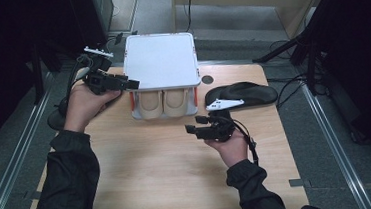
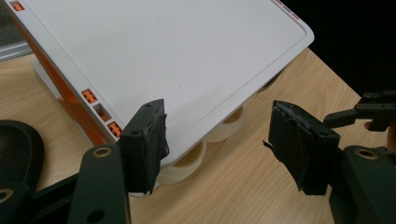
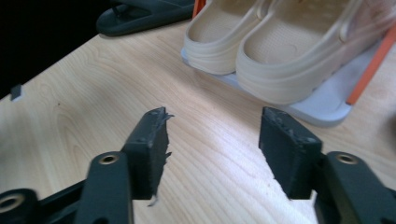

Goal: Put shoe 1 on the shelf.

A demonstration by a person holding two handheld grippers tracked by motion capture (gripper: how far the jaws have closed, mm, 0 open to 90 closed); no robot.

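A white shoe rack with orange posts stands at the table's far edge. Under its lid sits a pair of beige clogs, heels toward me. My left gripper is held at the rack's left front corner, open, with nothing between its jaws. In the left gripper view the open gripper points at the lid and the clogs' heels. My right gripper hovers open in front of the rack's right side. In the right gripper view the empty gripper faces the clogs on the rack's base.
A black slipper lies to the right of the rack, near the table's right edge. The wooden table has a small round hole at the back right. Dark stands and cables surround the table on the floor.
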